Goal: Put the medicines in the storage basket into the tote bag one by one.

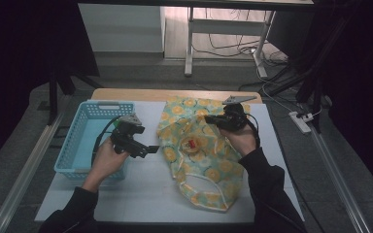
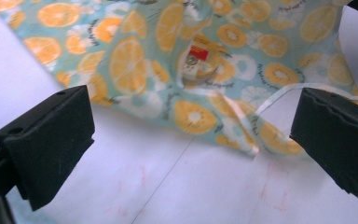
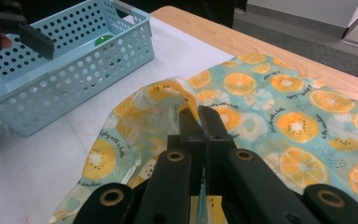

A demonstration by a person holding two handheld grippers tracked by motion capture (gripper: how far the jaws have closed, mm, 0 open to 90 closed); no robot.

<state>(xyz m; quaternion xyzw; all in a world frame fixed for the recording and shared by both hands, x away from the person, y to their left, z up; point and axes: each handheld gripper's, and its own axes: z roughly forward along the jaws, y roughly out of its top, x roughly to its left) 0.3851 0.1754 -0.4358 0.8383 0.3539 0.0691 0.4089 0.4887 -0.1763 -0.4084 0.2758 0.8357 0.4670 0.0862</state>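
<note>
A person sits at a table covered with a white mat (image 1: 141, 189), holding a two-jaw gripper in each hand. Spread over the middle and right of the mat lies a light blue cloth (image 1: 199, 160) printed with orange slices, with pale straps looping near its close edge. A small round tin with a red label (image 1: 190, 144) rests on the cloth near its centre. The right gripper (image 1: 212, 119) is over the far part of the cloth, and in the right gripper view its jaws are pressed together on a raised fold of the fabric (image 3: 177, 93), which stands up above the flat cloth around it. The left gripper (image 1: 150, 149) hangs above the bare mat just left of the cloth, between it and a light blue perforated basket (image 1: 77, 145) at the left of the table. In the left gripper view its jaws stand wide apart with nothing between them, pointing toward the cloth's edge and the tin (image 2: 198, 63).
</note>
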